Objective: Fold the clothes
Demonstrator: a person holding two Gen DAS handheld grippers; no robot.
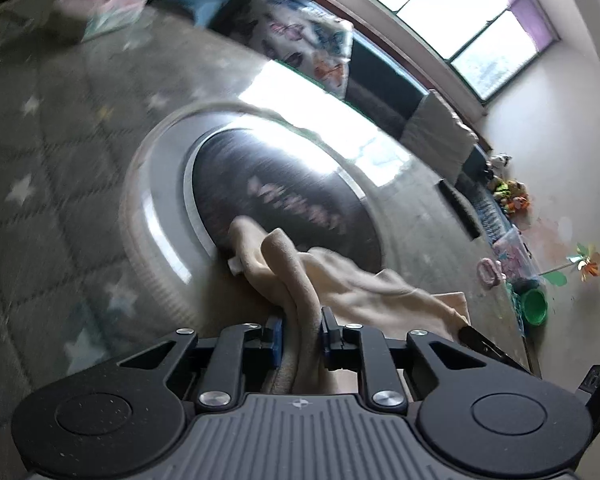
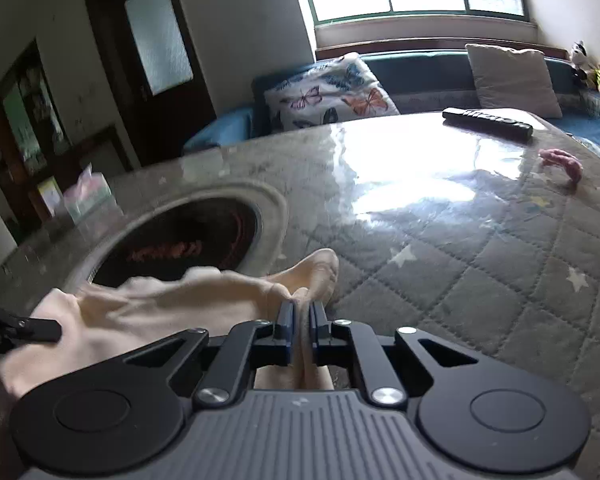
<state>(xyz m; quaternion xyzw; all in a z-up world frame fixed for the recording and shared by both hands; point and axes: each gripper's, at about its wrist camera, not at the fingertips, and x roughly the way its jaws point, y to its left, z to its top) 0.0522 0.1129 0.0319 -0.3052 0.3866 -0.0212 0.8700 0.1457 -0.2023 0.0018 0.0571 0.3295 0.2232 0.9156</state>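
Cream garment (image 2: 148, 304) hangs bunched just above the round hob (image 2: 188, 240) in the table, pinched by both the left gripper (image 1: 300, 330) and right gripper (image 2: 302, 316). No fold shows yet; spreading and folding appear still to come.

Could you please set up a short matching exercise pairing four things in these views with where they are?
Things:
1. cream garment
2. remote control
3. butterfly cushion
4. pink item

Places:
A. on the sofa, near its left end
B. alone on the table, right side
C. far table edge, by the white cushion
D. clamped in both the left gripper and the right gripper

Pairs: 1-D, 2-C, 3-A, 4-B
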